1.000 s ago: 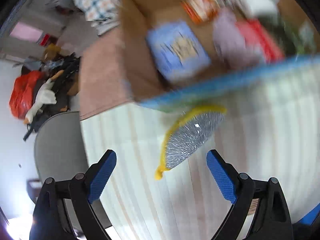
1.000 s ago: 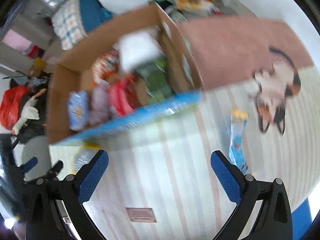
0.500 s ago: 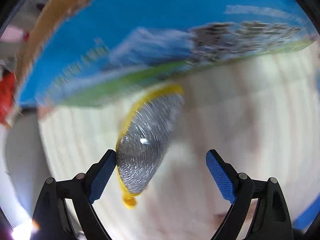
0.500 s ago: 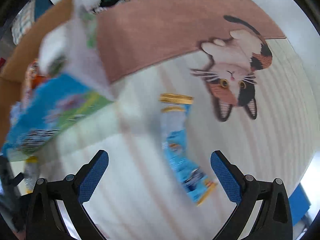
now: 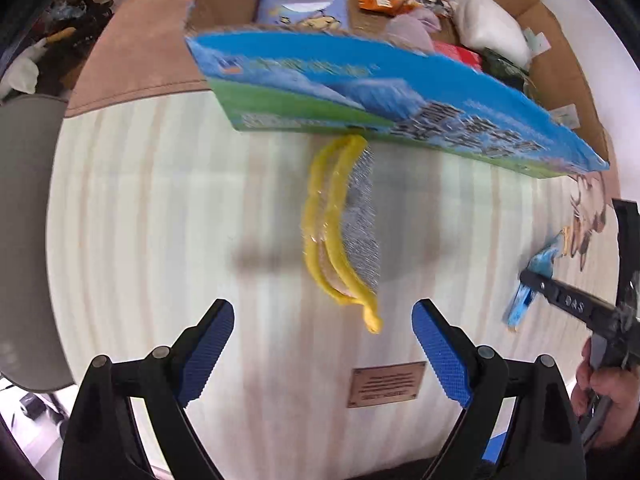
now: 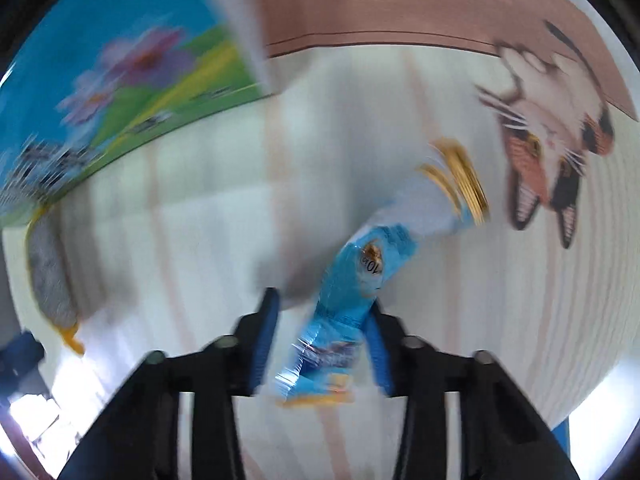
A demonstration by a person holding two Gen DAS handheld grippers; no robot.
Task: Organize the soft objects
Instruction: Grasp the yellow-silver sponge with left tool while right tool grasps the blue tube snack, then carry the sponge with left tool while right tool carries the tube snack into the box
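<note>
While the carton [image 5: 404, 92] is sitting at the far edge of the striped mat [image 5: 160, 200] w/ its printed blue flap hanging out toward us, we are working the two loose soft items still lying outside it; the box is already holding several soft packs, so we are judging it the drop spot.

L gripper [image 5: 322, 342]: jaws standing wide apart, holding nothing, hovering just short of the yellow-rimmed silver mesh pouch [image 5: 344, 224]; the pouch is lying on the mat w/ its far end tucked under the flap, near end pointing between our fingers, so we are lining up along its length.

R gripper [image 6: 320, 344]: fingers are straddling the tail of the blue snack packet [image 6: 360, 276]; the right pad looks touching, a gap is showing at the left pad, and the frame is blurred, so we cannot tell if it is clamped yet; the packet is lying on the mat, gold-crimped end pointing away.

Around: cat-print [image 6: 548, 128] on the mat beside the packet; brown label patch [image 5: 386, 383] near the L gripper; grey chair [image 5: 24, 220] off the left edge.

In the way: the overhanging flap is covering the pouch's far end and is blocking a straight lift into the box; we are reckoning each item needs pulling back first.
</note>
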